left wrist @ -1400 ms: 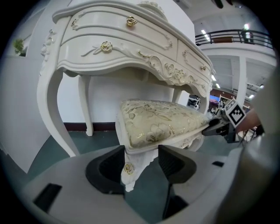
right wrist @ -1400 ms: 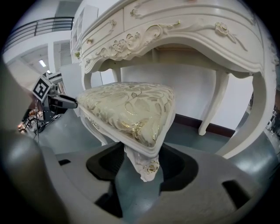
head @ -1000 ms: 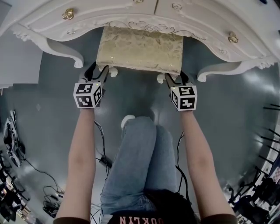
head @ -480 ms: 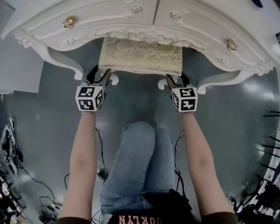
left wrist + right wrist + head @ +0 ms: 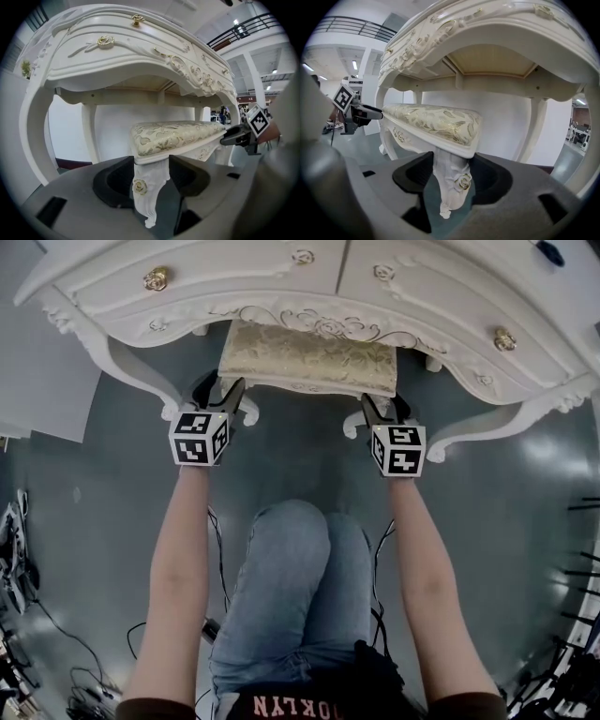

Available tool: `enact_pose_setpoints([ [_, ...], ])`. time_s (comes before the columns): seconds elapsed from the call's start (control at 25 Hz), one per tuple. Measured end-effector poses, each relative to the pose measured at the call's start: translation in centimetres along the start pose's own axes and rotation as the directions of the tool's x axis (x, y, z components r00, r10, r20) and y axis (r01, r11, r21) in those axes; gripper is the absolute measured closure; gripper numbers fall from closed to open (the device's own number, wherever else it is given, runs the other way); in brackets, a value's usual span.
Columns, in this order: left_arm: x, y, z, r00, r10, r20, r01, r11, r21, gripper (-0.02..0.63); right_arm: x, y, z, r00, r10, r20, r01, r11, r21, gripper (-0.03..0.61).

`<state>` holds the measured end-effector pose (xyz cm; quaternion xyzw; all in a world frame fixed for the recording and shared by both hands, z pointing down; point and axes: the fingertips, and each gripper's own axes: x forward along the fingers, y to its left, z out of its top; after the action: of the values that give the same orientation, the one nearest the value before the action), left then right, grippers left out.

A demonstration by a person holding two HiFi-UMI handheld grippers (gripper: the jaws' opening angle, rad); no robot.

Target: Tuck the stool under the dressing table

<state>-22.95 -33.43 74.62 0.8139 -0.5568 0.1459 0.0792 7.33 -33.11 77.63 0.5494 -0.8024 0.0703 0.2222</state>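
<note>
Head view: looks mid-tuck, left gripper [image 5: 217,390] and right gripper [image 5: 382,409] clenched on carved white legs [image 5: 147,192] of gold-patterned cushioned stool [image 5: 309,357] half under ornate white dressing table [image 5: 281,277]; next needs even push.

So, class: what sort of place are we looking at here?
Probably a large indoor hall used as a recording space: an upper-level railing, loose cables on a grey floor, and an ornate dressing table.

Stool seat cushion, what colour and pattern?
The padded stool seat is cream-gold with a leafy floral pattern, clearest in the left gripper view.
</note>
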Motion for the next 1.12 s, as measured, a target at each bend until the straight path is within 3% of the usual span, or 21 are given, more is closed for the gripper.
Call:
enact_pose_setpoints([
  [0.28, 1.1, 0.5, 0.9, 0.999, -0.005, 0.048, 0.003, 0.999, 0.037, 0.387, 0.8, -0.6, 0.8, 0.997, -0.054, 0.058, 0.053, 0.999, 0.005, 0.344],
  [0.64, 2.3, 0.9, 2.4, 0.991, -0.002, 0.134, 0.002, 1.000, 0.001, 0.387, 1.7, -1.6, 2.2, 0.990, -0.074, 0.120, 0.073, 0.997, 0.017, 0.345],
  [0.96, 2.2, 0.9, 1.9, 0.992, -0.059, 0.114, 0.060, 0.998, -0.006, 0.387, 1.7, -1.5, 1.9, 0.997, -0.048, 0.067, 0.048, 0.999, 0.010, 0.342],
  [1.08, 2.1, 0.7, 0.7, 0.997, -0.071, 0.034, 0.069, 0.996, 0.048, 0.388, 1.6, -1.4, 1.2, 0.999, -0.040, 0.032, 0.040, 0.999, 0.005, 0.341],
  [1.12, 2.2, 0.6, 0.0, 0.998, -0.068, -0.005, 0.068, 0.995, 0.071, 0.452, 1.6, -1.4, 0.9, 0.999, -0.039, 0.018, 0.039, 0.999, 0.002, 0.339],
])
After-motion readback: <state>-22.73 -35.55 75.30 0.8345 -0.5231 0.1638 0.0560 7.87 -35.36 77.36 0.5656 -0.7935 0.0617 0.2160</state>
